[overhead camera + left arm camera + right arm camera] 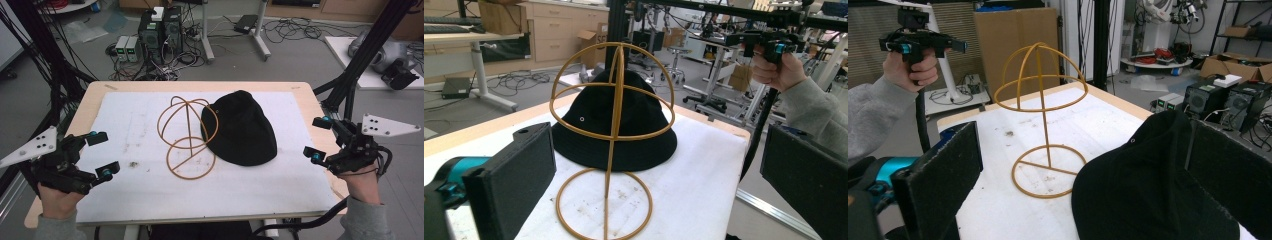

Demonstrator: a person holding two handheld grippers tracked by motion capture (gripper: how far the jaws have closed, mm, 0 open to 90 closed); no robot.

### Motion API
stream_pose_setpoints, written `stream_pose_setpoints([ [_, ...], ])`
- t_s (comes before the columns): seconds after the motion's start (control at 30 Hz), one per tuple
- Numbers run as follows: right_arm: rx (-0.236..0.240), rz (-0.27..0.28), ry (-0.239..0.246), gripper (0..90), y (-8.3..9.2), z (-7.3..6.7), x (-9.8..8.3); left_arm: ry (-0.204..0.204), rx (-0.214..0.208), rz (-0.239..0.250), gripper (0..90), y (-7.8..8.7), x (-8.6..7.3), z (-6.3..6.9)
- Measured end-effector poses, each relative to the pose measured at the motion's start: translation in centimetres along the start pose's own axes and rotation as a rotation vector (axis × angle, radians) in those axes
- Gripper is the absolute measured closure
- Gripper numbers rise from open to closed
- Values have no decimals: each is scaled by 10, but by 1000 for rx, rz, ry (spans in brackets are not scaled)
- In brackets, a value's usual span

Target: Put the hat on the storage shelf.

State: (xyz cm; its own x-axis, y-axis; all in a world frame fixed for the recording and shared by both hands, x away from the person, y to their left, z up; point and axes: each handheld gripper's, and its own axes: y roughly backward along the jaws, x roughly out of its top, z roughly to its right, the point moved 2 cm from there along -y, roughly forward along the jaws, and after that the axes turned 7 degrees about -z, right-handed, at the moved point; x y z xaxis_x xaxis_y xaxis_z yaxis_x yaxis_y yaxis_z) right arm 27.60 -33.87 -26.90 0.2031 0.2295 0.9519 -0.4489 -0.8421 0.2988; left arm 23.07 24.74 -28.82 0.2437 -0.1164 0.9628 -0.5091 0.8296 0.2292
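Black fabric bucket hat (242, 129) lies flat on the white sheet (140, 195) covering the light wooden table (90, 97), right of centre, its left brim touching the yellow wire hat stand (187, 137), which stands upright just beside it. Hat empty-sided, not on the stand's dome. Small metal eyelet visible on the crown in left gripper view.

Left gripper (100, 152) at the table's left edge, well apart from hat and stand, fingers (511, 182) wide apart, nothing between. Right gripper (320, 140) at the right edge, near the hat but not touching, fingers (943, 175) apart, empty.

Writing: cardboard box (594, 42) in the background shows partial letters, unreadable. No other legible labels.
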Motion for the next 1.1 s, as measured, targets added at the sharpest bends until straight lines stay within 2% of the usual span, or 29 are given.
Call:
stream_pose_setpoints([
  [0.83, -20, -28, -4, 8, -6, 7, 3, 6, -4, 5, 17, -2, 1, -1],
  [0.93, -27, -39, -2, 8, -9, 10, 3, 5, -7, 7, 17, -3, 1, -1],
  [1.1, -42, -94, 15, 8, -20, 16, 12, 5, -7, 6, 17, -3, 1, -1],
])
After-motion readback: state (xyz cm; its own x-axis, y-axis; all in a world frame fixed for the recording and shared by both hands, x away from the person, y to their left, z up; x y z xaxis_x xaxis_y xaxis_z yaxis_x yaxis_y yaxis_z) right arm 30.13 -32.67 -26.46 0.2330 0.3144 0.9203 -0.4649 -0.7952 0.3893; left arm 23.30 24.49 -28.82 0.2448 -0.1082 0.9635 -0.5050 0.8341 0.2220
